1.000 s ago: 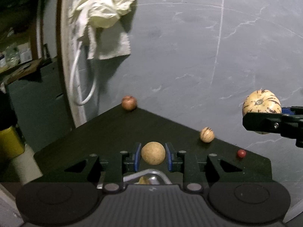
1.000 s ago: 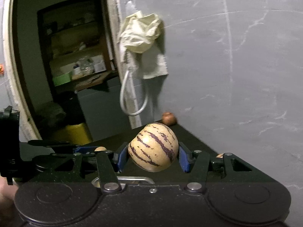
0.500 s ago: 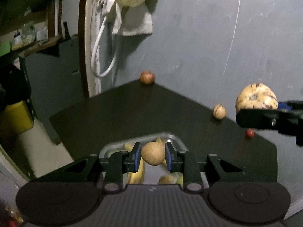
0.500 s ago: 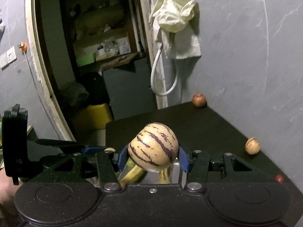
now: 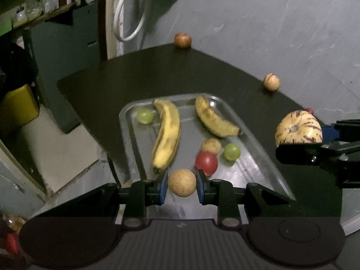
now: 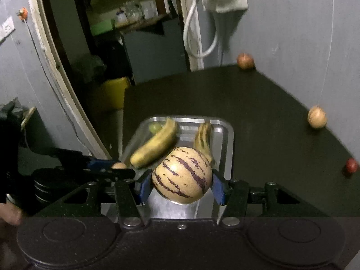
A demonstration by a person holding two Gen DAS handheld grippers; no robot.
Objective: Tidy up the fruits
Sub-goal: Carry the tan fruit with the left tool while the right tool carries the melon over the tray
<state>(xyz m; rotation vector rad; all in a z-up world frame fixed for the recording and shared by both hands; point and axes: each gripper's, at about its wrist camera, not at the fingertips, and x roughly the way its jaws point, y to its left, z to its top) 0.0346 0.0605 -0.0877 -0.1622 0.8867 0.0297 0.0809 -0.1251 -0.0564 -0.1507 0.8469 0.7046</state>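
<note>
The left gripper [image 5: 182, 185] pinches a small tan fruit [image 5: 182, 185] over the tray's [image 5: 128, 135] six o'clock edge; the right gripper [image 6: 182, 185], half-open, clamps a striped melon [image 6: 182, 174]. Lower both onto bare metal before releasing, clear of the bananas [image 5: 167, 135] at twelve o'clock.

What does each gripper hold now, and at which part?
The left gripper holds a small tan round fruit, pinched at its sides. The right gripper holds a striped pepino melon, also at its sides.

Both wrist views look down on the tray [image 5: 265, 155].
</note>
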